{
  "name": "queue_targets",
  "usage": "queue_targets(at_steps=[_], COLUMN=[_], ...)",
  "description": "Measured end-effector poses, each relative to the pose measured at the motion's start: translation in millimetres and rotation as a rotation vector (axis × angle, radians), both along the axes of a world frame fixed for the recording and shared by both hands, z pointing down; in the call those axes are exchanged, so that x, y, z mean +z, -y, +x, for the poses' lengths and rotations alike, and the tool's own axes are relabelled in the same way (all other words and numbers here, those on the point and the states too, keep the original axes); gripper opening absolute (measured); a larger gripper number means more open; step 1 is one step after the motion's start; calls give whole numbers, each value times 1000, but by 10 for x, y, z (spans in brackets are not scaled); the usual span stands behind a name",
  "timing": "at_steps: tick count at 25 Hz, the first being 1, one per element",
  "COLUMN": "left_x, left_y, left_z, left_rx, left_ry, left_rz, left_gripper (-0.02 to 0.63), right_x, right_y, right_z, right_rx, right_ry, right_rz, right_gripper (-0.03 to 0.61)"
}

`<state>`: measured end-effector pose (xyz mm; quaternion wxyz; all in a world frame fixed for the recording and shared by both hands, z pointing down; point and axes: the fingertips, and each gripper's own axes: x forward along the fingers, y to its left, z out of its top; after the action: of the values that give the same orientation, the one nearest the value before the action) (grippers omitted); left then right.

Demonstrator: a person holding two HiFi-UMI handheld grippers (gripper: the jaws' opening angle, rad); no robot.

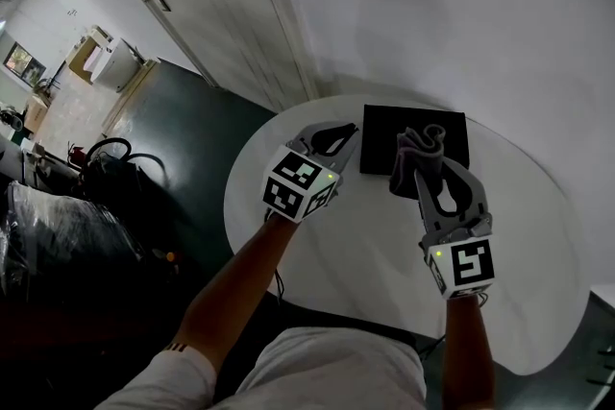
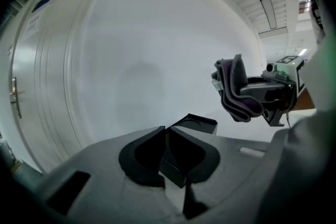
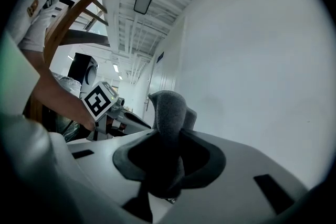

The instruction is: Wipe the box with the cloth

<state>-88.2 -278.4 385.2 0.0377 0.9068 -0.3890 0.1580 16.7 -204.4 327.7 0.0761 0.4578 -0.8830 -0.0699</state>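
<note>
White round table (image 1: pixel 538 235) against a pale wall, and I judge the job barely begun. My right gripper (image 1: pixel 434 172) is clamped on the folded greyish-purple cloth (image 1: pixel 420 147), which sticks up past the jaws above the near edge of the black box (image 1: pixel 382 137). From the left gripper view the cloth looks clear of the box, so no wiping shows yet. My left gripper (image 1: pixel 346 133) is closed on nothing, its tip just beside the box's near-left corner, tilted slightly down. Both forearms reach in from below, the right gripper roughly level.
</note>
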Motion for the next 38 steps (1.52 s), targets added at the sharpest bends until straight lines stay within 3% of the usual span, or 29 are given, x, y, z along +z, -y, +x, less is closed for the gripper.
queue_targets(at_steps=[7, 11, 22, 27, 38], left_x=[124, 188, 489, 561, 825], left_y=[96, 148, 327, 431, 447], left_z=[32, 76, 166, 325, 223], left_rx=[0, 1, -13, -19, -18], left_ry=[22, 28, 90, 95, 115], left_rz=[-55, -88, -196, -250, -302], left_gripper=[24, 90, 138, 144, 144], right_x=[195, 320, 692, 814, 1211], right_y=[89, 136, 184, 232, 225], right_z=[-12, 6, -111, -78, -399], right_rx=[44, 78, 115, 119, 127], right_ry=[-15, -27, -78, -94, -91], right_rz=[-31, -45, -66, -87, -146], right_gripper=[104, 104, 104, 104, 104])
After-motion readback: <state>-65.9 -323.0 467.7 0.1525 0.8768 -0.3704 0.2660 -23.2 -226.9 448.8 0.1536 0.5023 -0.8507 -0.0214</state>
